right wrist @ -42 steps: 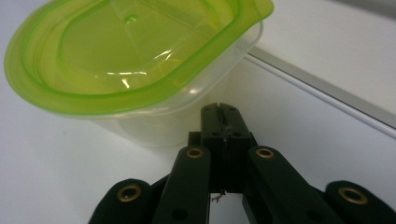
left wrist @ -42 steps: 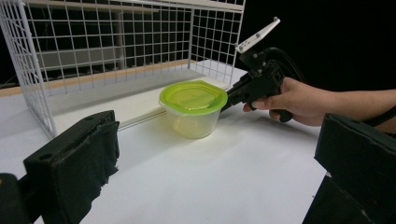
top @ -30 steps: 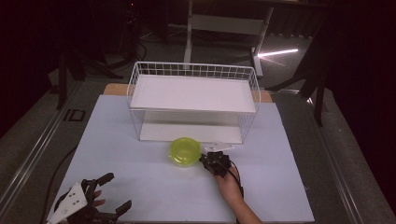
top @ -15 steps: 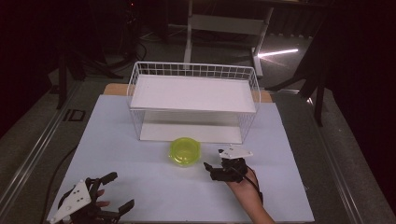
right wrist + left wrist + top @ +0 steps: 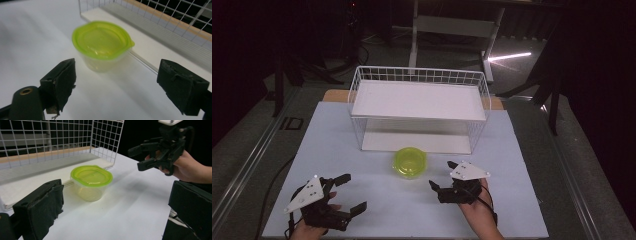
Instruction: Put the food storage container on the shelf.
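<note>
Resting nearest, left hand-held gripper [image 5: 344, 196] and right hand-held gripper [image 5: 443, 177], both spread and empty, the right's jaws having just been opening. Beyond them, green-lidded container [image 5: 409, 161] stands on the bench [image 5: 362, 160], just before the wire basket [image 5: 419, 107]. The gripper views show its clear, seemingly empty walls.

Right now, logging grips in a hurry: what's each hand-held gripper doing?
Left hand-held gripper: open, holding nothing.
Right hand-held gripper: jaws just opened, holding nothing.
</note>
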Action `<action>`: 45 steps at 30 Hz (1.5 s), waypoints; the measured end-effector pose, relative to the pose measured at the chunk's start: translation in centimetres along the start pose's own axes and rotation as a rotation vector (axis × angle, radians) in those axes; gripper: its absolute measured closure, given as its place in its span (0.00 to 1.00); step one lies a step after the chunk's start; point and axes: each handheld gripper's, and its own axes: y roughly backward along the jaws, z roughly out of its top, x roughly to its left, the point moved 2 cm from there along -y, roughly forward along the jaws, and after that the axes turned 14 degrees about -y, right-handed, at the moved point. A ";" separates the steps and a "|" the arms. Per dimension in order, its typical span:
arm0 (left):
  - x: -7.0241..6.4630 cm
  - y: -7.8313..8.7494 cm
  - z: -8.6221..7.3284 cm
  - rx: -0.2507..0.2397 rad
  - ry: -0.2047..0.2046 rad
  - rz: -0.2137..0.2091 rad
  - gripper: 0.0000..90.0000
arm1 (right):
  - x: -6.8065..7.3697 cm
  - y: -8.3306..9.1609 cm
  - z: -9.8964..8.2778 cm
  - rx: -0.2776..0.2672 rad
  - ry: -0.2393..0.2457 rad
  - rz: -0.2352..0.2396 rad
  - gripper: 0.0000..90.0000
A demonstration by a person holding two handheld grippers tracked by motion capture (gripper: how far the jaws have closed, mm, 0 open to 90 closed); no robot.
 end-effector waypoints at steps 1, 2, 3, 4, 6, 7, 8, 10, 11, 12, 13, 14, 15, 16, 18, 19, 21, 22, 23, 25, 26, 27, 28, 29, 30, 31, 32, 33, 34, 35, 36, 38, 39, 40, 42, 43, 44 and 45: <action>0.1 -0.3 0.1 0.002 -0.003 -0.005 0.01 | 0.2 0.2 0.1 -0.021 -0.002 0.001 0.18; 0.2 -0.6 0.3 0.007 -0.010 -0.010 0.01 | 0.4 0.3 0.2 -0.033 0.007 0.002 0.21; 0.3 -0.8 0.4 0.008 -0.012 -0.010 0.01 | 0.5 0.4 0.3 -0.042 0.016 0.008 0.23; 0.4 -1.1 0.6 0.009 -0.017 -0.011 0.01 | 0.6 0.4 0.3 -0.039 0.002 0.024 0.23; 0.6 -1.7 0.9 0.014 -0.020 -0.013 0.01 | 0.5 0.4 0.4 -0.014 -0.019 0.053 0.27; 0.7 -2.0 1.0 0.018 -0.025 -0.014 0.01 | 0.5 0.4 0.4 -0.024 -0.026 0.061 0.27; 0.9 -2.3 1.1 0.034 -0.038 -0.012 0.01 | 0.5 0.4 0.5 -0.033 -0.035 0.059 0.27; 1.3 -3.3 1.3 0.075 -0.012 -0.030 0.01 | 0.5 0.3 0.6 -0.036 -0.031 0.018 0.27; 1.4 -3.5 1.3 0.088 -0.005 -0.039 0.01 | 0.5 0.2 0.8 -0.022 -0.024 0.004 0.27; 1.5 -3.9 1.3 0.105 -0.002 -0.045 0.01 | 0.5 0.0 0.8 -0.022 -0.016 -0.014 0.27; 1.6 -4.3 1.4 0.116 -0.002 -0.050 0.01 | 0.5 -0.2 0.8 -0.047 -0.004 -0.042 0.27; 1.7 -4.5 1.4 0.126 -0.001 -0.054 0.01 | 0.4 -0.3 0.9 -0.054 -0.003 -0.048 0.27; 1.7 -4.5 1.4 0.126 -0.001 -0.054 0.01 | 0.4 -0.3 0.9 -0.054 -0.003 -0.048 0.27; 2.1 -5.2 1.5 0.134 0.014 -0.050 0.01 | 0.4 -0.4 1.0 -0.056 -0.012 -0.052 0.25; 2.6 -5.6 1.7 0.135 0.031 -0.040 0.01 | 0.0 -0.8 1.3 -0.069 -0.043 -0.043 0.23; 2.6 -5.6 1.7 0.135 0.031 -0.040 0.01 | -0.1 -0.9 1.4 -0.065 -0.044 -0.035 0.23; 3.1 -6.1 1.7 0.129 0.056 -0.046 0.01 | -0.1 -1.1 1.5 -0.060 -0.049 -0.025 0.23; 3.6 -6.6 1.8 0.127 0.072 -0.042 0.01 | -0.2 -1.3 1.6 -0.053 -0.060 -0.016 0.23; 3.8 -7.0 1.7 0.133 0.076 -0.040 0.01 | -0.5 -1.8 1.8 -0.044 -0.092 -0.017 0.23; 4.3 -7.7 1.7 0.154 0.081 -0.030 0.01 | -0.7 -2.1 2.0 -0.043 -0.123 -0.013 0.20; 4.6 -8.1 1.7 0.160 0.097 -0.030 0.01 | -0.8 -2.3 2.1 -0.044 -0.126 -0.014 0.19; 4.8 -8.6 1.6 0.171 0.112 -0.025 0.01 | -0.9 -2.5 2.2 -0.044 -0.129 -0.019 0.17; 5.1 -9.0 1.7 0.183 0.118 -0.004 0.01 | -1.0 -2.7 2.3 -0.045 -0.139 -0.021 0.16; 5.3 -9.3 1.7 0.199 0.117 0.032 0.01 | -1.1 -2.8 2.4 -0.044 -0.147 -0.021 0.16; 5.5 -9.7 1.8 0.210 0.122 0.036 0.01 | -1.1 -3.0 2.5 -0.045 -0.154 -0.016 0.15; 5.7 -10.0 1.8 0.209 0.136 0.021 0.01 | -1.2 -3.2 2.6 -0.042 -0.160 -0.014 0.15; 5.9 -10.2 1.8 0.211 0.146 0.014 0.01 | -1.2 -3.5 2.7 -0.032 -0.165 -0.016 0.15; 6.0 -10.5 1.8 0.219 0.156 0.013 0.01 | -1.3 -3.8 2.8 -0.022 -0.166 -0.023 0.16; 6.2 -10.7 1.7 0.226 0.167 0.003 0.01 | -1.4 -4.0 2.8 -0.017 -0.169 -0.025 0.16; 6.3 -11.0 1.7 0.237 0.173 -0.007 0.01 | -1.4 -4.2 2.8 -0.009 -0.184 -0.028 0.16; 6.4 -11.2 1.6 0.247 0.178 -0.009 0.01 | -1.5 -4.5 2.7 -0.006 -0.198 -0.035 0.15; 6.6 -11.7 1.4 0.270 0.195 -0.012 0.01 | -1.6 -5.1 2.8 -0.019 -0.249 -0.033 0.14; 6.6 -11.9 1.3 0.278 0.201 -0.015 0.01 | -1.6 -5.3 2.8 -0.022 -0.263 -0.030 0.14; 6.7 -12.1 1.2 0.292 0.207 -0.012 0.01 | -1.6 -5.5 2.8 -0.020 -0.269 -0.030 0.15; 6.8 -12.6 1.0 0.314 0.221 -0.001 0.01 | -1.5 -5.9 2.7 -0.008 -0.283 -0.040 0.15; 6.9 -12.8 0.9 0.325 0.229 0.007 0.01 | -1.5 -6.1 2.7 -0.006 -0.290 -0.040 0.16; 6.9 -13.0 0.8 0.326 0.242 0.010 0.06 | -1.6 -6.3 2.7 -0.007 -0.291 -0.043 0.16; 7.0 -13.1 0.8 0.327 0.251 0.017 0.09 | -1.6 -6.4 2.8 -0.008 -0.297 -0.049 0.16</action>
